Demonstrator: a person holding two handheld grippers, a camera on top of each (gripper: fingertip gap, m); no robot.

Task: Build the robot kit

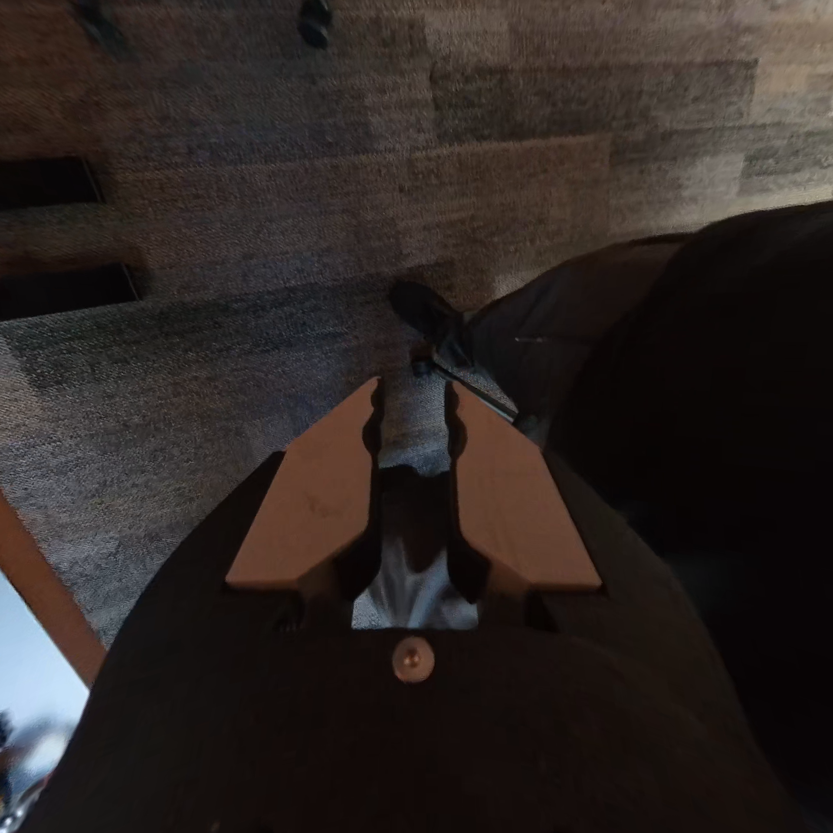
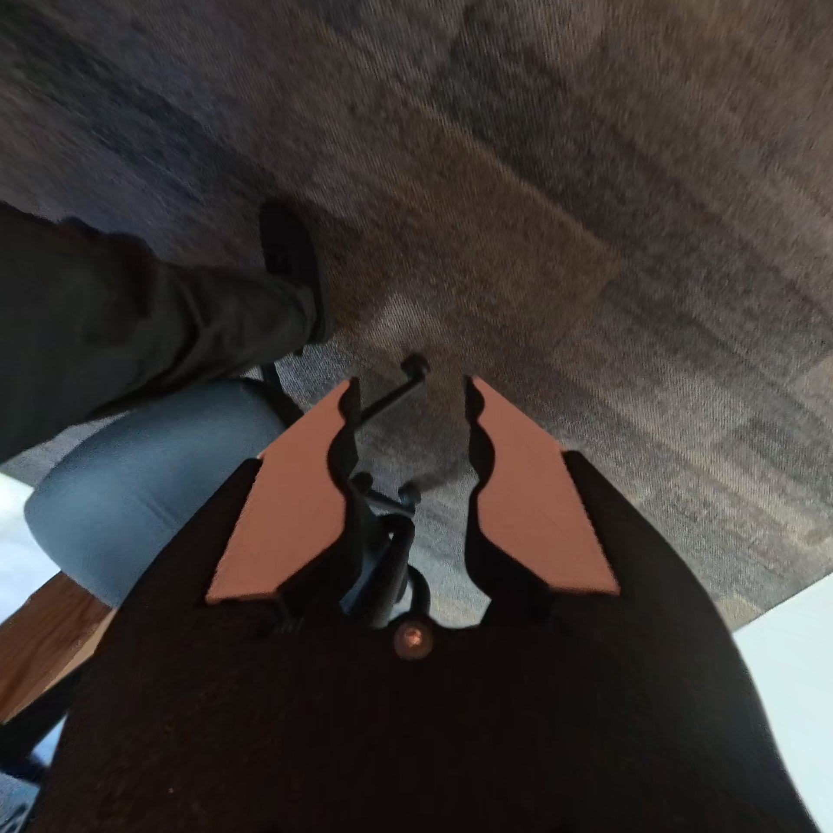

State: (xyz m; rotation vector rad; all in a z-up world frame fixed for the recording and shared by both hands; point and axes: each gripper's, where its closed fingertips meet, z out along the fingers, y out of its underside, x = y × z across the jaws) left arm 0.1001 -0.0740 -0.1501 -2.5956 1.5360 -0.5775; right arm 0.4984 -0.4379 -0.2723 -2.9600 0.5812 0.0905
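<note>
Both grippers point down at a grey patterned carpet (image 1: 315, 225), far above it. My left gripper (image 1: 412, 387) has orange fingers (image 1: 315, 496) standing apart with nothing between them. A person's dark trouser leg (image 1: 676, 360) and black shoe (image 1: 419, 306) are to its right. My right gripper (image 2: 412, 383) is open wider and empty. The carpet (image 2: 541, 225) lies under it, with a person's dark trouser leg (image 2: 112, 306) and black shoe (image 2: 288, 248) to its left. A chair's black wheeled base (image 2: 387, 518) shows through the gap between its fingers.
A grey-blue chair seat (image 2: 135, 487) is at the left of the right wrist view, with a wooden table edge (image 2: 40, 631) below it. A wooden edge (image 1: 40, 586) and dark furniture feet (image 1: 54, 180) are at the left of the left wrist view. A chair caster (image 1: 421, 367) is near the shoe. The gap from one gripper's tips to the other's is roughly 55 cm.
</note>
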